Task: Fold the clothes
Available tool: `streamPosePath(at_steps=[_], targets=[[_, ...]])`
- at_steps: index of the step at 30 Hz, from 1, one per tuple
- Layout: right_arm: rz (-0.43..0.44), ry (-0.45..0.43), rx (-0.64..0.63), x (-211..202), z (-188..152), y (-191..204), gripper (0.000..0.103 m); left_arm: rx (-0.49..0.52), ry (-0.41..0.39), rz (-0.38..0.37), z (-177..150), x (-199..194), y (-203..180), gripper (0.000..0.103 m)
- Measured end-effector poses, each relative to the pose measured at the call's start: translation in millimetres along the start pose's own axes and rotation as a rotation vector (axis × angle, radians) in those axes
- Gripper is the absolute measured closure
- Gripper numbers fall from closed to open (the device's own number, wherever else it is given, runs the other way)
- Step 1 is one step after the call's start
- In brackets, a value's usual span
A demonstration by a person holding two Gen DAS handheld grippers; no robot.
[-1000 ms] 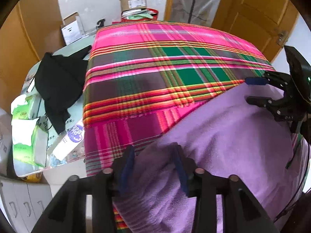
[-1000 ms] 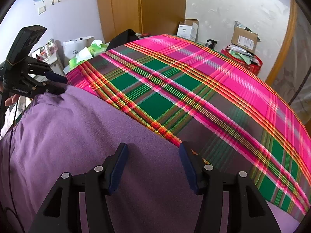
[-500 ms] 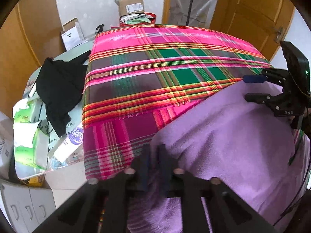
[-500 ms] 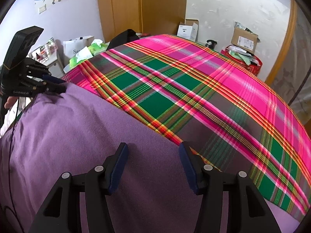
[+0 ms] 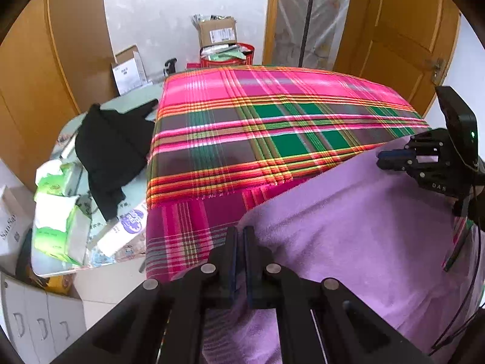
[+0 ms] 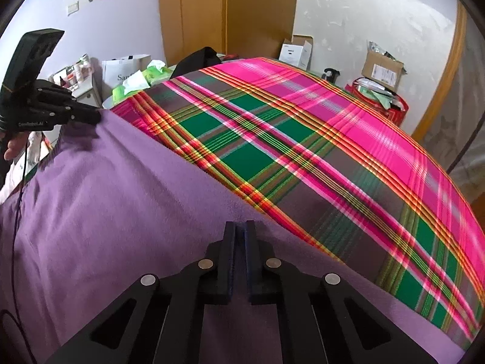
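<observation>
Purple garment [image 5: 348, 227]: lies flat on plaid-covered surface [image 5: 272, 127], at 6 o'clock. Left hand-held gripper [image 5: 240, 236] and right hand-held gripper [image 6: 241, 233] each pinch a far-edge corner, likely to begin a fold.

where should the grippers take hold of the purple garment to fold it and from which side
Judging by its pose, at the far edge of the purple garment, one end each, coming down from above: it lies flat on the plaid cloth, so only an edge pinches thin. The left gripper and right gripper are shut there already.
</observation>
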State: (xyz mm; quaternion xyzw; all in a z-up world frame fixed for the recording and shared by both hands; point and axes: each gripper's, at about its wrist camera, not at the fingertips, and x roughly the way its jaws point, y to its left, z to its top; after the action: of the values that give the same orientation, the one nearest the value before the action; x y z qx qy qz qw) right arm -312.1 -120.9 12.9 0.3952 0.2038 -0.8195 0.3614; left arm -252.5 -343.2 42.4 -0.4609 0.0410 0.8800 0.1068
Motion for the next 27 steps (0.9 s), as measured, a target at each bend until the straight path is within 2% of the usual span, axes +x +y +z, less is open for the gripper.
streamPosePath(at_steps=[2, 4, 7, 10, 15, 20, 27], targets=[[-0.019, 0.006, -0.012, 1.1, 0.4, -0.8, 0.094, 0.01, -0.015, 0.004, -1.9, -6.3, -2.9, 0.099], [-0.037, 0.009, -0.015, 0.8, 1.2, -1.9, 0.079, 0.015, -0.023, 0.004, -4.0, -11.7, -4.3, 0.099], [-0.067, 0.015, -0.034, 1.5, 2.4, -3.5, 0.069, 0.013, -0.036, 0.014, -6.3, -18.0, -6.9, 0.099], [-0.06, 0.021, -0.037, 1.7, 4.2, -4.8, 0.059, 0.018, -0.044, 0.015, -9.5, -21.7, -10.0, 0.099], [-0.023, 0.034, -0.065, 5.0, 8.7, -2.1, 0.059, 0.018, -0.057, 0.007, -16.1, -29.9, -13.9, 0.099], [0.071, 0.036, -0.046, 16.0, 16.8, -2.3, 0.058, 0.027, -0.044, 0.023, -21.0, -29.6, -17.4, 0.099], [0.111, 0.027, -0.043, 12.5, 12.1, -1.2, 0.057, 0.018, -0.046, 0.04, -20.8, -32.7, -19.0, 0.099]])
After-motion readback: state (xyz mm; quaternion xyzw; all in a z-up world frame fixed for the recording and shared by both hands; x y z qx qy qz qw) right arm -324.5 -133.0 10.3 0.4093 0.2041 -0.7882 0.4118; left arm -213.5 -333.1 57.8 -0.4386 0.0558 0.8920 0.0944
